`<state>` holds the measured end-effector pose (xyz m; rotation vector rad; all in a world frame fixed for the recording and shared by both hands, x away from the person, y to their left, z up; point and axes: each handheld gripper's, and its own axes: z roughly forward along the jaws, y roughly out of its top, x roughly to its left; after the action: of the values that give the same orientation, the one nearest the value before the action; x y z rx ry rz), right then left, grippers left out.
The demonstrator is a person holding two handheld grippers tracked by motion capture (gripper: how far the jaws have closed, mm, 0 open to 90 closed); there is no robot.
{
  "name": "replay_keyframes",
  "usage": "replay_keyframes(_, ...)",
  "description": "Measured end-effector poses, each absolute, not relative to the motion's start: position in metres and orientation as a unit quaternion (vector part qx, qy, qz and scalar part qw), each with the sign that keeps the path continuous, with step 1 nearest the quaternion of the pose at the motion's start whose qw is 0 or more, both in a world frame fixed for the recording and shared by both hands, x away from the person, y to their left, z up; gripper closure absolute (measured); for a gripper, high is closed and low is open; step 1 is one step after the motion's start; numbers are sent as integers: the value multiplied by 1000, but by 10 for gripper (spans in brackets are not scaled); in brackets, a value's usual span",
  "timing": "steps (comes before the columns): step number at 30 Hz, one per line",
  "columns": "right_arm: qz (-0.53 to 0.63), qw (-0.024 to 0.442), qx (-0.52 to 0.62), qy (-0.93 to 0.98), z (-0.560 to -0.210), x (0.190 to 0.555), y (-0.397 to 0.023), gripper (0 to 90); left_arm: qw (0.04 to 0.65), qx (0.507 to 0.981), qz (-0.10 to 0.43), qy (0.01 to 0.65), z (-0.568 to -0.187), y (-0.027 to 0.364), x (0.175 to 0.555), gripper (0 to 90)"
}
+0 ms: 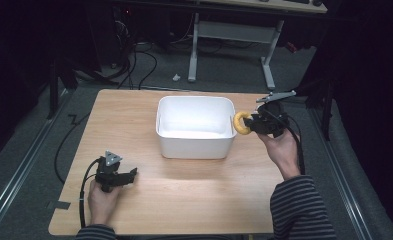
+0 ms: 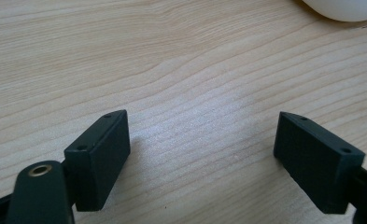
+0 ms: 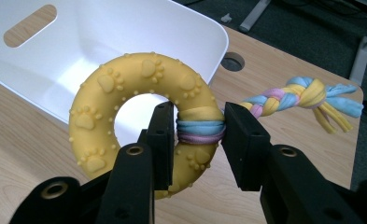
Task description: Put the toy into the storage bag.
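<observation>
Right gripper view: right claw (image 3: 200,135) clamps yellow ring toy (image 3: 139,116), braided rope tail (image 3: 302,95) visible; left claw (image 2: 204,158) wide, empty.

Lit from above, bright on the bench (image 1: 184,190) and glaring off the white bin (image 1: 195,125); beyond the bench, dark, nearly black at both sides. Soft shadow at the bin's near wall. Gripper views sharp on wood grain, slightly soft on the nearest black jaws.

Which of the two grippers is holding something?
The right gripper, beside the white bin, clamps the yellow ring toy; the left gripper is open over the bare table.
</observation>
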<state>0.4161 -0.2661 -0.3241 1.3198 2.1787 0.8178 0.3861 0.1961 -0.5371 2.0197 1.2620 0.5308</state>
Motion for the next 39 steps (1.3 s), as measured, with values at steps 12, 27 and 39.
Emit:
replay_keyframes(12, 298, 231, 470, 798, -320, 428, -250, 655, 344, 777, 204, 486, -537, 196, 386, 189)
replay_keyframes(27, 295, 231, 453, 809, -322, 444, -224, 655, 344, 777, 204, 485, -537, 196, 386, 189)
replay_keyframes(39, 280, 222, 437, 826, -328, 457, -201, 654, 344, 777, 204, 486, -537, 196, 386, 189)
